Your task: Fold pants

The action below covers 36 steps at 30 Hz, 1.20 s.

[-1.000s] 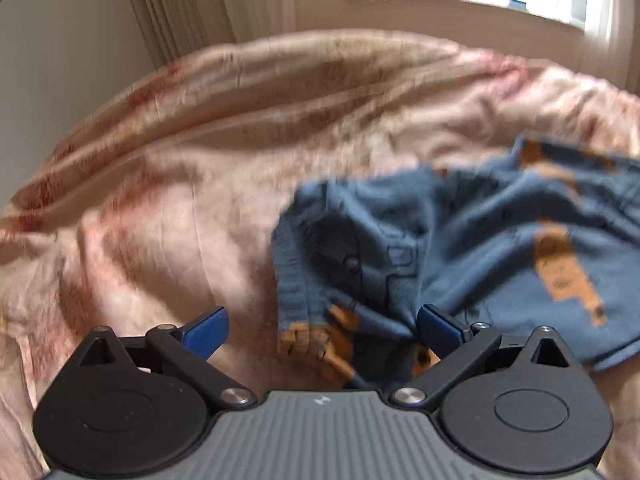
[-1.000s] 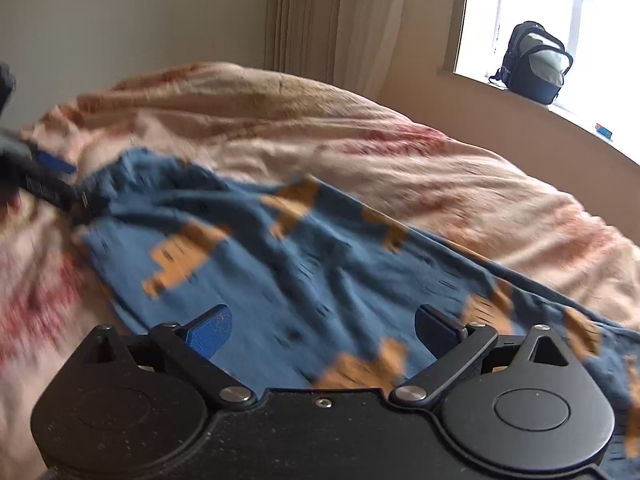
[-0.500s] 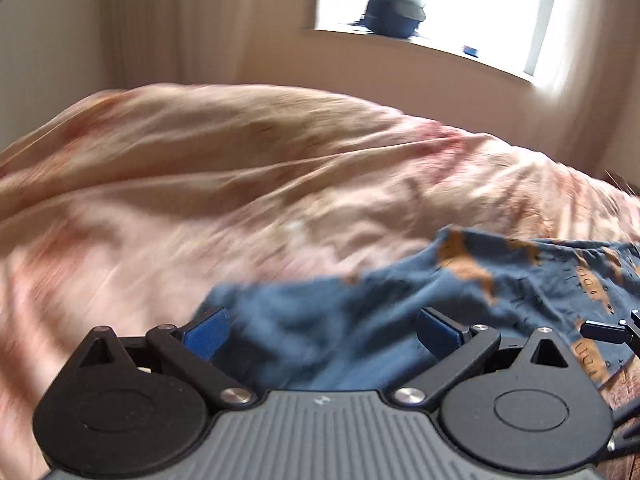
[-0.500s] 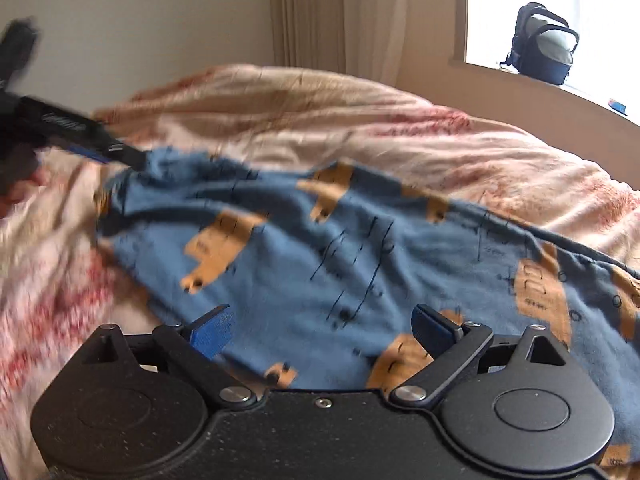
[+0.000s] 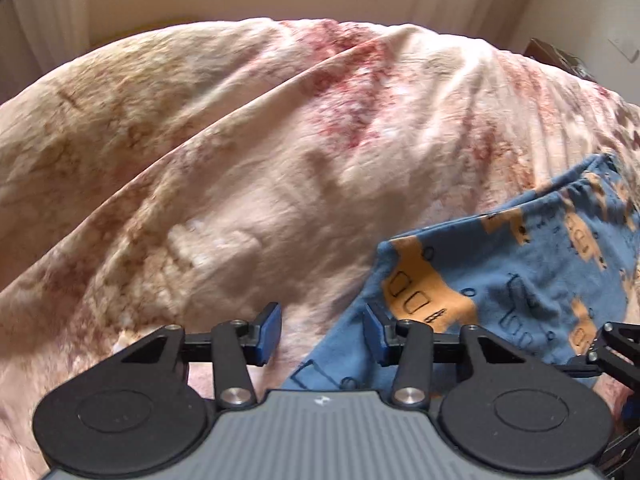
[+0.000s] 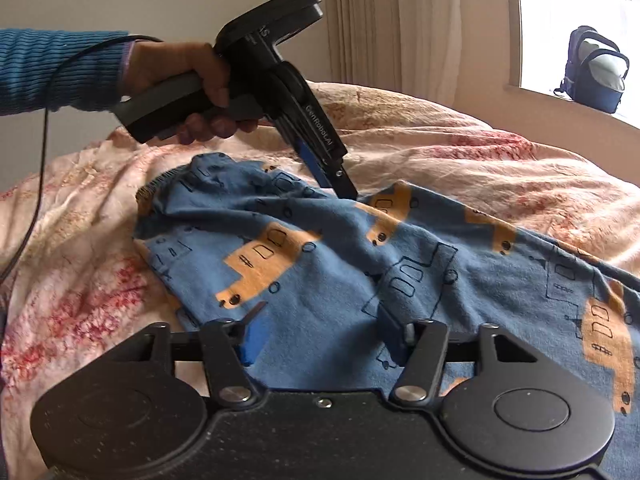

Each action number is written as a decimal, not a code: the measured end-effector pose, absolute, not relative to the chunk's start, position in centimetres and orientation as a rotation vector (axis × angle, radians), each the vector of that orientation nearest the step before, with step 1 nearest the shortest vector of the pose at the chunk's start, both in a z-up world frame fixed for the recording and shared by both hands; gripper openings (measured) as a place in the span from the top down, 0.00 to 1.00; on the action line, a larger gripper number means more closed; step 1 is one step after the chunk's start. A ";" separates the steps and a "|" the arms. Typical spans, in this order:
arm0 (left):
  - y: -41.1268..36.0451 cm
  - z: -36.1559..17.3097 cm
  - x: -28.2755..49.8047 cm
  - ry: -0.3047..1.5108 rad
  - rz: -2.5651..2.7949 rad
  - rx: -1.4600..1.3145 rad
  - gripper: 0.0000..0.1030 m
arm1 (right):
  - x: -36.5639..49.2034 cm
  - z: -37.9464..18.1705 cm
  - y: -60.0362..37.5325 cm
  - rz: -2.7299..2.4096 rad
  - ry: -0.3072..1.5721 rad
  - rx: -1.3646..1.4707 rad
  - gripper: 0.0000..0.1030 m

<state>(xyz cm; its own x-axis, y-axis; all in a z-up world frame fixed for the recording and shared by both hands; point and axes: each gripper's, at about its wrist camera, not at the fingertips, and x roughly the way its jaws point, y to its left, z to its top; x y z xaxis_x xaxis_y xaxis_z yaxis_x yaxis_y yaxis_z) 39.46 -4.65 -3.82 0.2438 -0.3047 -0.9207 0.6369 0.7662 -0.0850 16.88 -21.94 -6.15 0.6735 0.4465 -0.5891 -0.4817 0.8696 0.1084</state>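
Observation:
Blue pants [image 6: 340,264] with orange bus prints lie rumpled across a pink floral bedspread [image 6: 480,152]. My right gripper [image 6: 320,338] hovers low over their near part; its jaws are closing with cloth between the pads, which do not press it. A hand in a blue sleeve holds my left gripper [image 6: 348,190], tilted steeply down, tips at the pants' far edge. In the left wrist view the left gripper [image 5: 322,338] is closing too. An edge of the pants [image 5: 520,280] lies between its pads, unpinched. The right gripper [image 5: 600,350] shows at lower right.
The bedspread [image 5: 240,160] is creased and fills the space around the pants. A backpack [image 6: 596,68] sits on the window sill at the right, beside curtains [image 6: 400,20]. A black cable [image 6: 36,184] hangs from the left gripper's handle at the left.
My left gripper has swung from the pants' left end to their far edge and tipped downward. Both grippers' jaws stand narrower than before. The right gripper has barely moved.

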 end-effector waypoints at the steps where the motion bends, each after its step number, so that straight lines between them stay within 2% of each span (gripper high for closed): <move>1: -4.9 -3.7 39.4 1.159 -0.664 0.345 0.48 | 16.9 -6.1 -21.9 0.523 0.649 -0.064 0.43; 3: -5.3 -3.9 39.5 1.163 -0.669 0.372 0.45 | 16.8 -6.2 -21.8 0.522 0.654 -0.074 0.43; 4: -5.6 -4.2 39.6 1.172 -0.658 0.387 0.49 | 16.8 -6.3 -21.9 0.522 0.656 -0.073 0.43; 5: -5.7 -4.5 39.7 1.182 -0.651 0.384 0.70 | 16.7 -6.3 -21.9 0.521 0.660 -0.072 0.43; 6: -5.7 -4.7 39.7 1.205 -0.668 0.348 0.86 | 16.7 -6.4 -22.0 0.520 0.664 -0.075 0.43; 7: -5.8 -4.6 39.7 1.224 -0.669 0.310 0.96 | 16.6 -6.4 -22.0 0.518 0.666 -0.081 0.43; 14: -7.8 -3.3 36.6 1.021 -0.559 0.487 0.97 | 16.9 -6.9 -21.7 0.461 0.714 -0.084 0.43; 18: -9.0 -5.5 35.9 1.007 -0.484 0.545 0.96 | 16.3 -7.1 -20.4 0.447 0.729 -0.198 0.38; 19: -9.4 -5.7 35.5 0.985 -0.469 0.566 0.94 | 16.0 -7.1 -20.3 0.444 0.729 -0.225 0.36; 21: -10.0 -5.4 34.8 0.950 -0.430 0.596 0.83 | 15.5 -6.6 -21.1 0.445 0.756 -0.236 0.34; 22: -10.3 -5.0 34.5 0.938 -0.404 0.615 0.60 | 15.3 -6.1 -21.8 0.437 0.771 -0.251 0.32; 23: -10.5 -4.4 33.9 0.916 -0.385 0.629 0.31 | 14.9 -5.6 -22.8 0.411 0.780 -0.275 0.30; 24: -10.7 -3.8 33.2 0.886 -0.382 0.632 0.25 | 14.7 -5.1 -24.0 0.365 0.789 -0.300 0.22; 25: -10.9 -3.1 32.5 0.857 -0.391 0.630 0.20 | 14.6 -4.6 -25.7 0.310 0.805 -0.321 0.14; 27: -11.9 -2.0 31.4 0.851 -0.428 0.624 0.18 | 14.1 -3.3 -29.5 0.211 0.810 -0.338 0.14; 29: -13.7 -1.1 30.8 0.855 -0.456 0.606 0.08 | 12.9 -2.1 -34.4 0.095 0.791 -0.316 0.12; 31: -16.1 -0.3 30.2 0.835 -0.476 0.575 0.02 | 10.8 -1.6 -39.8 -0.005 0.752 -0.220 0.07; 36: -24.9 0.3 29.4 0.813 -0.618 0.435 0.00 | 5.5 -3.2 -51.2 -0.132 0.640 0.200 0.09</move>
<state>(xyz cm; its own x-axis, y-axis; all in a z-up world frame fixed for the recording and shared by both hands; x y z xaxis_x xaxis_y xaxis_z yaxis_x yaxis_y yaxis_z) 29.44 -24.91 0.28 0.5301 -0.3397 -0.7769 0.6583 0.7424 0.1246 5.52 -51.18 -3.20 0.7947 -0.0603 -0.6040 0.1834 0.9724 0.1444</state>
